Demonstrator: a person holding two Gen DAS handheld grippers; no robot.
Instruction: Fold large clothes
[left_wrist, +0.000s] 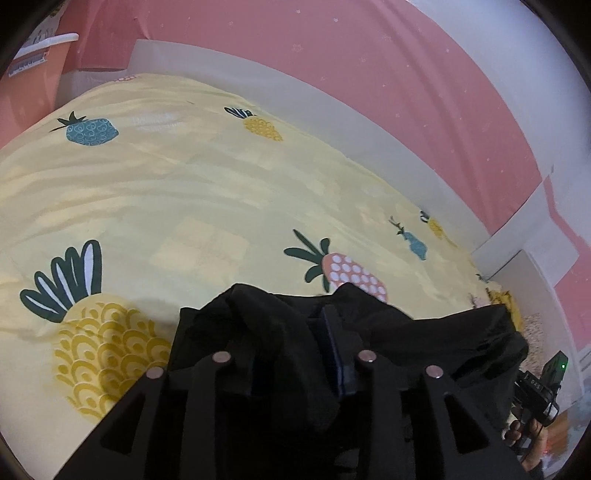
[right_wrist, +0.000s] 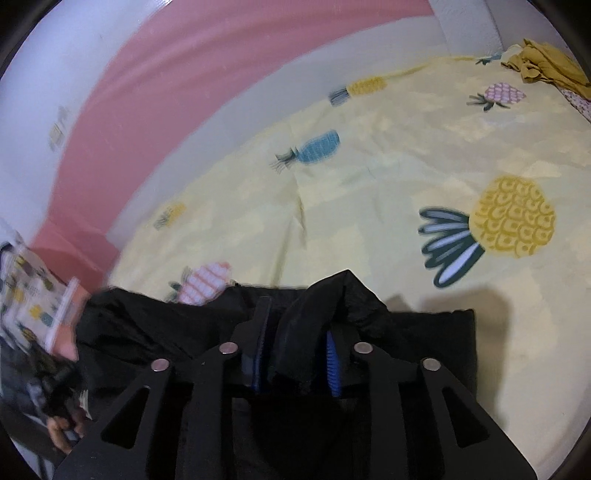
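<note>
Pink-walled bedroom, bed with yellow pineapple-print sheet (left_wrist: 207, 192). Nearest, at 6 o'clock in both views: black garment (left_wrist: 280, 332) bunched on the sheet's near edge. Left gripper (left_wrist: 295, 347), jaws partly apart, black cloth between them, pressing cannot be told. Right gripper (right_wrist: 295, 343), jaws partly apart, a fold standing between blue pads (right_wrist: 332, 354). Farther, at 1 o'clock in the right view: mustard cloth (right_wrist: 543, 62)
</note>
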